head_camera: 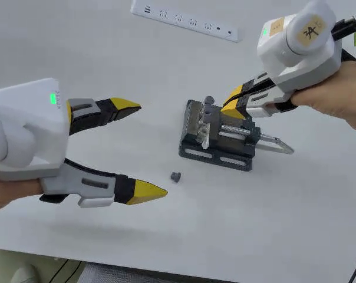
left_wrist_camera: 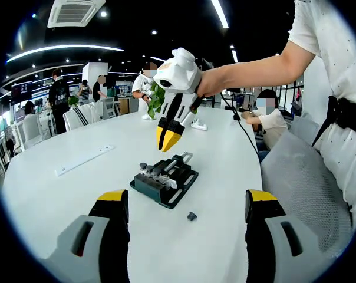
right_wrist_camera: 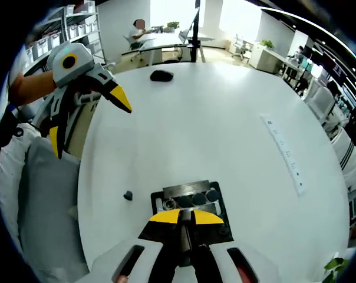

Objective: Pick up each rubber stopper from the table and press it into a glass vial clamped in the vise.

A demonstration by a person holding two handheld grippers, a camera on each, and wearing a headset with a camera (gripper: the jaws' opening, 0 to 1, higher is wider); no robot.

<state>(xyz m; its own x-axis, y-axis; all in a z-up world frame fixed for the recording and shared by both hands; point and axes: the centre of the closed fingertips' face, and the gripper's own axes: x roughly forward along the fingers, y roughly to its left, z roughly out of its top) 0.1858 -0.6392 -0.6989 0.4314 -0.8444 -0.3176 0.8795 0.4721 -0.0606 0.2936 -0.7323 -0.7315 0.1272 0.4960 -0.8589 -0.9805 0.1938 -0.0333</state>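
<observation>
Illumination is bright and even, supplied by ceiling strips [left_wrist_camera: 220,13]. The white surface [head_camera: 107,47] carries soft, faint shadows, one below the left hand-held gripper [head_camera: 152,148]. Both gripper views bend strongly toward their edges. Windows [right_wrist_camera: 166,12] in the right gripper view are overexposed.

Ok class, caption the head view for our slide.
Left tongs open near a loose stopper; right tongs shut above the vise holding vials.

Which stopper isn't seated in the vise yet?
The lone grey stopper lying on the table, apart from the vise. The other stoppers stand in a row up in the vise.
</observation>
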